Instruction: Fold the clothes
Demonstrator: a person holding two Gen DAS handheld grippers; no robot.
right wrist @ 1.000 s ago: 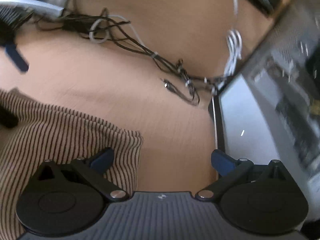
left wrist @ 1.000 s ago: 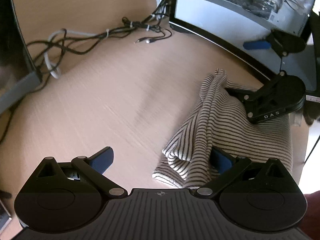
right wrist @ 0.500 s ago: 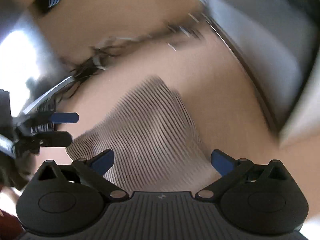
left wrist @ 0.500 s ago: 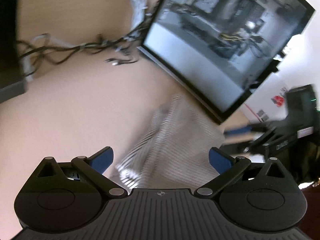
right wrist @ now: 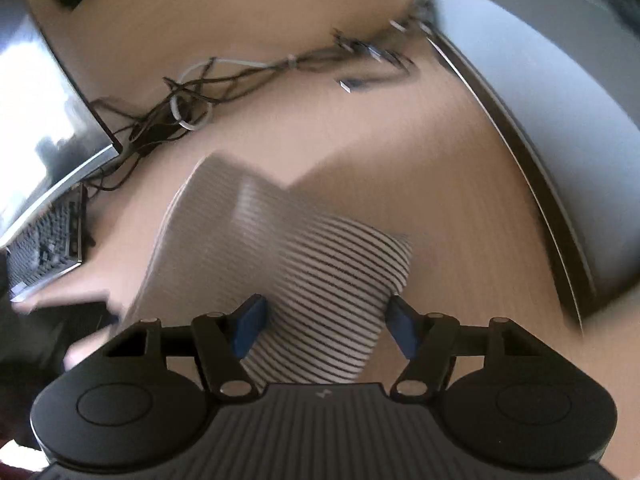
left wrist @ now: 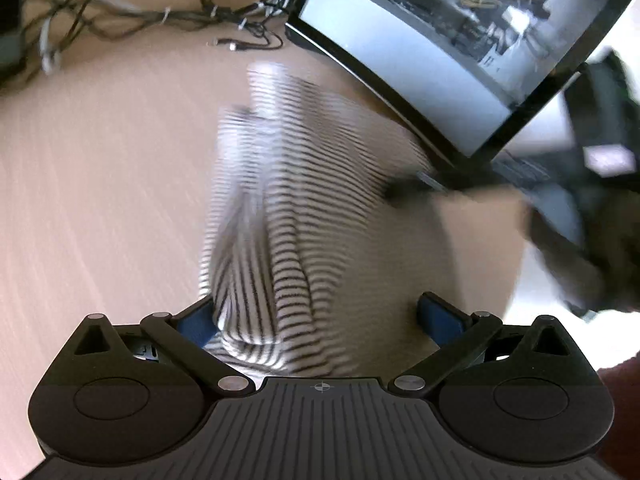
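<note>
Step in hand: grasping the striped garment [left wrist: 288, 208], which lies bunched on the bench [left wrist: 100, 200].

Right tongs [right wrist: 326, 330] have just been closing around its edge at 6 o'clock, pads not yet pressing. Left tongs [left wrist: 316, 316] stand wide apart over its near end.

Next: likely close both, lift, fold.
</note>
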